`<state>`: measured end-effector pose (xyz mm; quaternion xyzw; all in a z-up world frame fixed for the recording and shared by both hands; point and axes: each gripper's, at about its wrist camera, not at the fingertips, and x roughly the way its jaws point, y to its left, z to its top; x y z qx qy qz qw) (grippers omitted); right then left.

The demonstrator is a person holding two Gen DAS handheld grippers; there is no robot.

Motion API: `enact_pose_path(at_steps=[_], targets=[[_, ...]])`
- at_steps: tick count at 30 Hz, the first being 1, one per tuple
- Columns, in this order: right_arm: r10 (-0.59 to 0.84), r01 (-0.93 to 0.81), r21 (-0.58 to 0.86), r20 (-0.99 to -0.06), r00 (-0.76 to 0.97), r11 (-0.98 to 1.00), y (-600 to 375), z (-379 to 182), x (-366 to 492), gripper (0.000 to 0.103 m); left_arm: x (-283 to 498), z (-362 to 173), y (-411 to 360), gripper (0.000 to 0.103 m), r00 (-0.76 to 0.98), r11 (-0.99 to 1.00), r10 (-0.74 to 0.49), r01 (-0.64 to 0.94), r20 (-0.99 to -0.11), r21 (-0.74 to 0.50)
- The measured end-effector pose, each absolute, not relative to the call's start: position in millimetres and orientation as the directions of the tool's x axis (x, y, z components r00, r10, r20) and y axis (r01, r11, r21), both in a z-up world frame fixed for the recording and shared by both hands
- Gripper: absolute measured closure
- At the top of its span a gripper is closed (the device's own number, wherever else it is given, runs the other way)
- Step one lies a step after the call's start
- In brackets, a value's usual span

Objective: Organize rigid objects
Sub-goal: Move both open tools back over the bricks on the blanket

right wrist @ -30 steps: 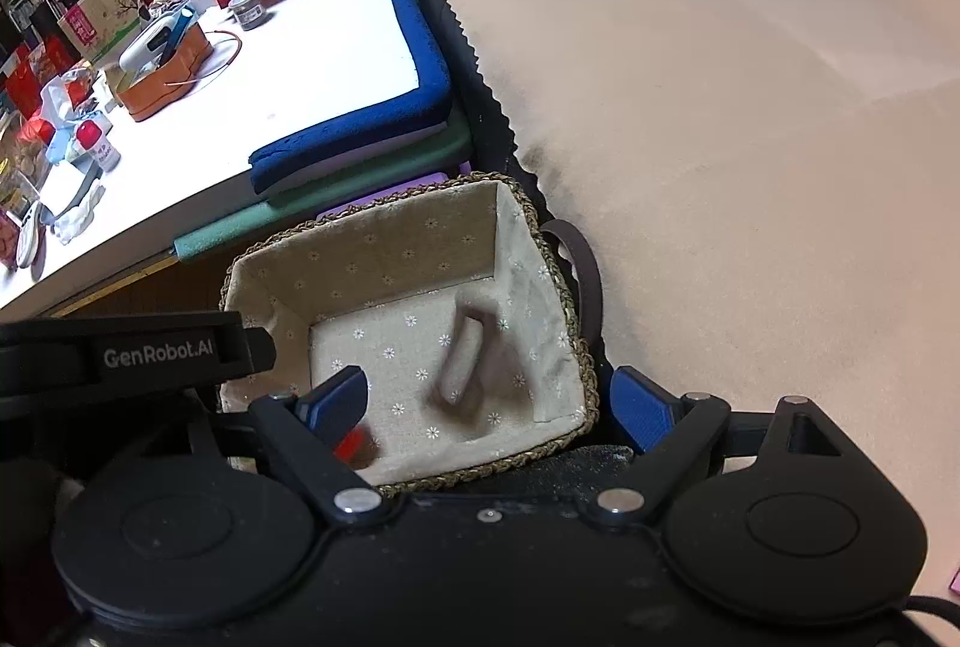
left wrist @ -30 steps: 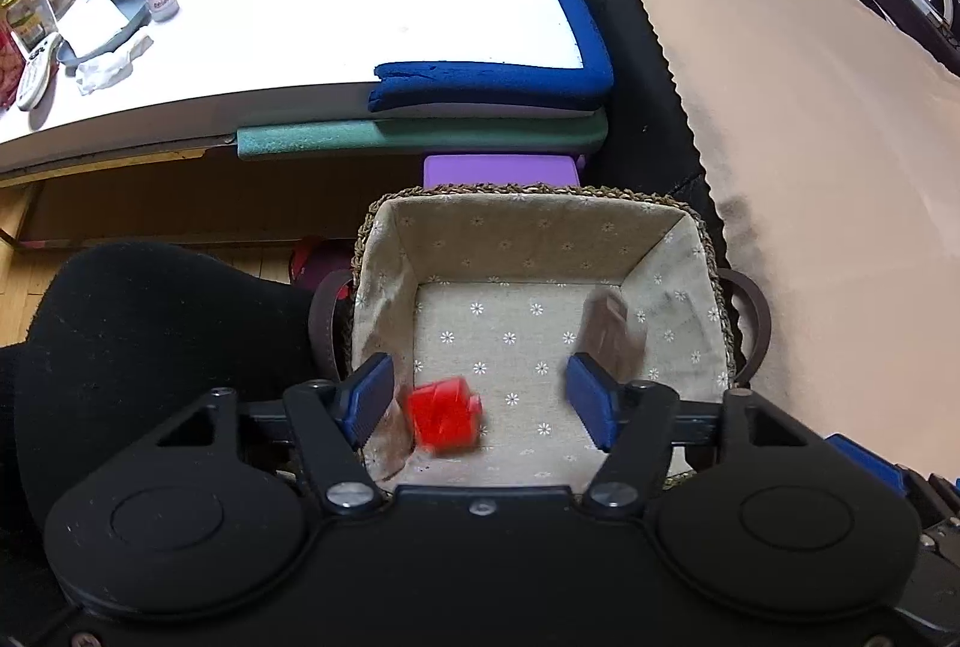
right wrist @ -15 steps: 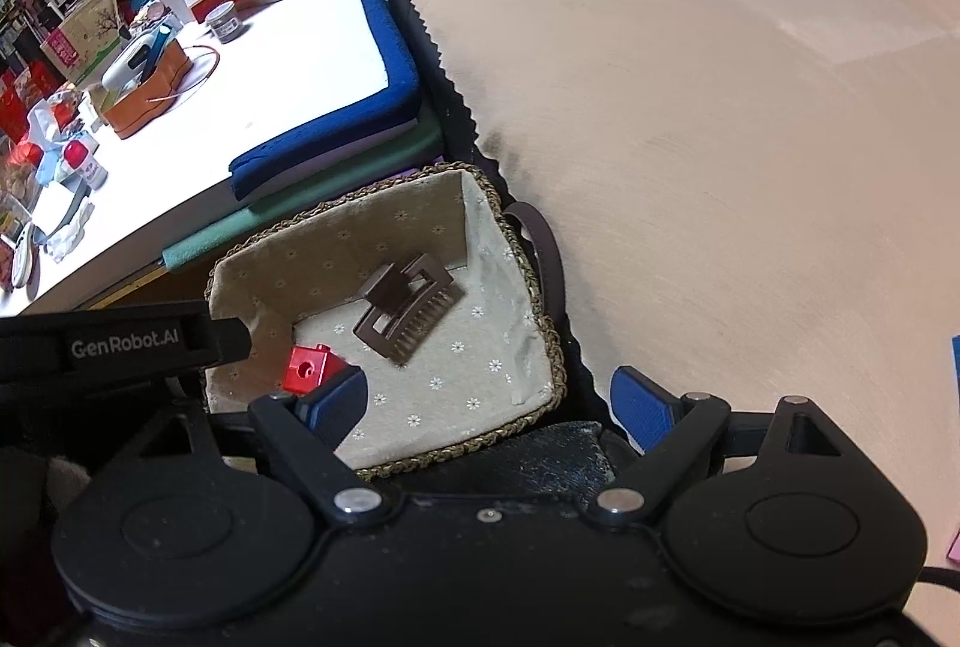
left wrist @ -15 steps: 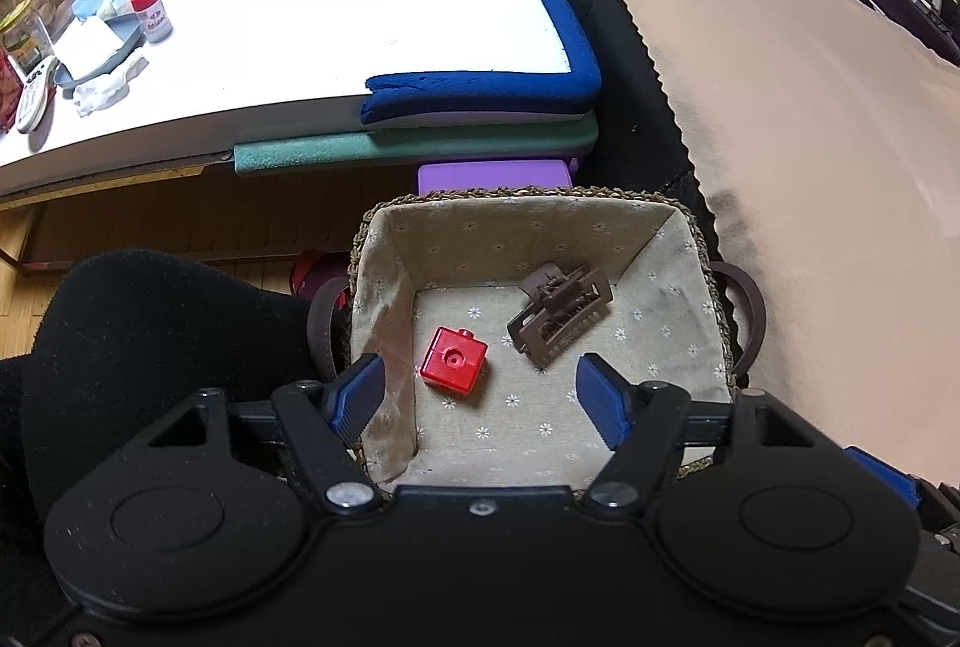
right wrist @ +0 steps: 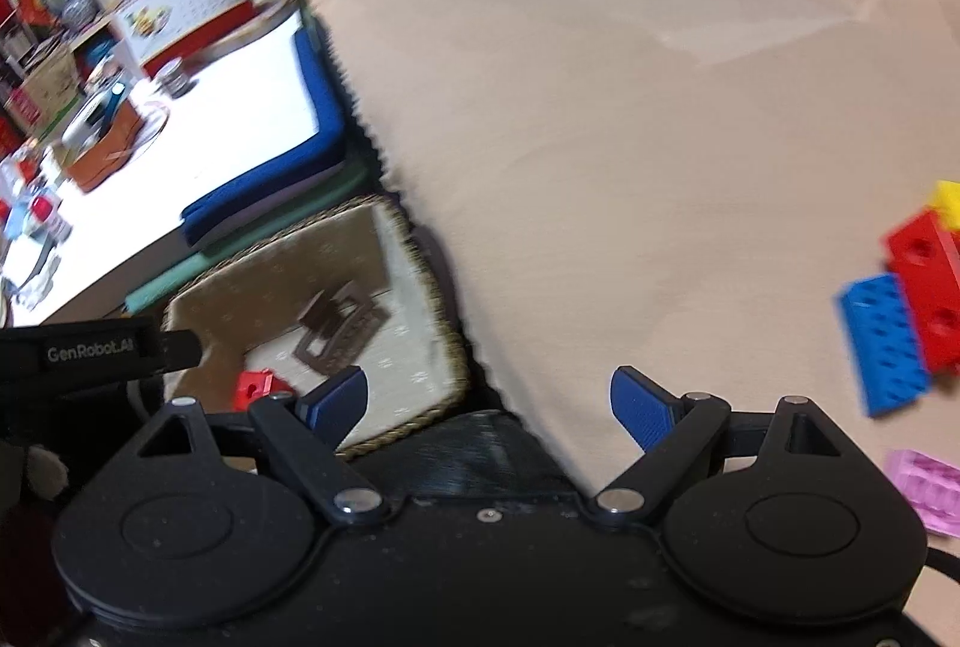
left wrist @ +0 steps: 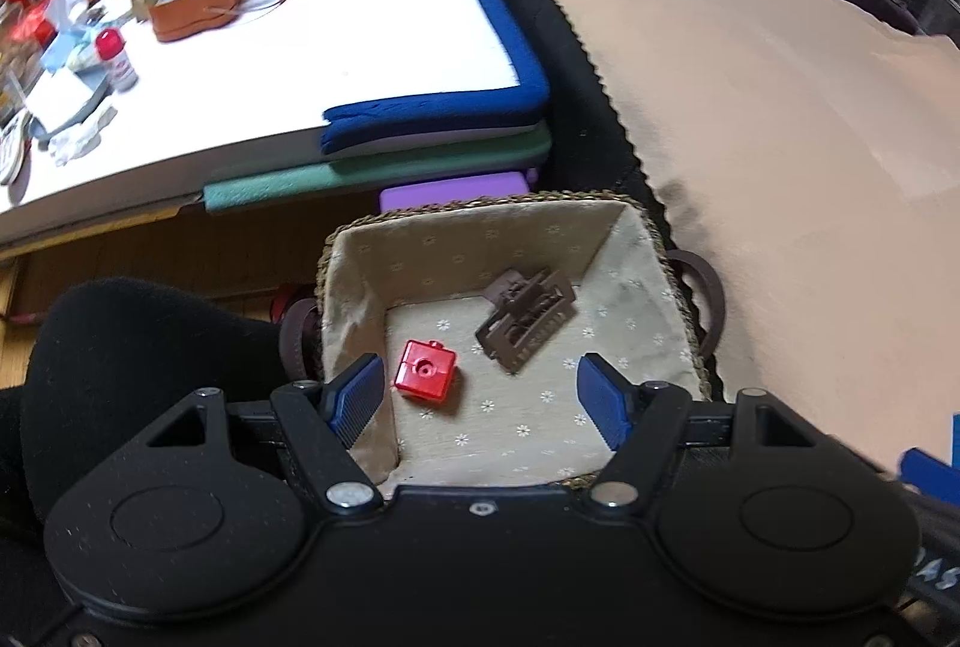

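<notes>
Peach cloth [right wrist: 630,119], smooth and faintly creased, covered the work surface, its pinked edge running over a black underlay beside the basket. Nearest the left wrist camera, the left gripper [left wrist: 483,398] hung over the woven basket [left wrist: 687,287] with its ribbed blue pads apart and nothing between them; one pad sat at 9 o'clock over the near-left wall, the other at 3 o'clock over the lining. Its jaws stood a little wider than a second before. On the basket's daisy-print fabric floor lay a small square red block [left wrist: 426,370], just beside the left pad, and beyond it at 1 o'clock a brown toothed hair claw [left wrist: 525,326], apart from the block. A second earlier both pieces were blurred in mid-tumble; now they lay settled.

The right gripper [right wrist: 489,407] also stood wide apart and empty, and its view had swung from the basket toward open cloth, which offered free room ahead. At its 3 o'clock a blue studded brick [right wrist: 885,341] touched a red brick [right wrist: 927,287] with a yellow piece [right wrist: 948,200] behind; a pink brick [right wrist: 927,491] lay nearer.

Farther off, stacked blue and green mats [left wrist: 432,131] edged a cluttered white table [left wrist: 336,23].
</notes>
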<state>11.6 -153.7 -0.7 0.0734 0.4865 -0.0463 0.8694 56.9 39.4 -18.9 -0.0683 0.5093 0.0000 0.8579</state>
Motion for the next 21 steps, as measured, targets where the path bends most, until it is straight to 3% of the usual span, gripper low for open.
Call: enact_pose_path(at_steps=[13,21], targets=[[-0.211,0.393,0.037,-0.795,0.568,0.919,-251.3,26.3,-54.9,0.013,33.9,-15.8,-11.8,0.036,0.506,0.984,-0.158,0.155,-0.848,-0.091],[-0.362,0.586,0.003,-0.783,0.505,0.81,-325.8,23.7,-106.8,0.012,9.2,-13.5,-61.1,0.036,0.504,0.94,-0.246,0.332,-0.828,-0.077]])
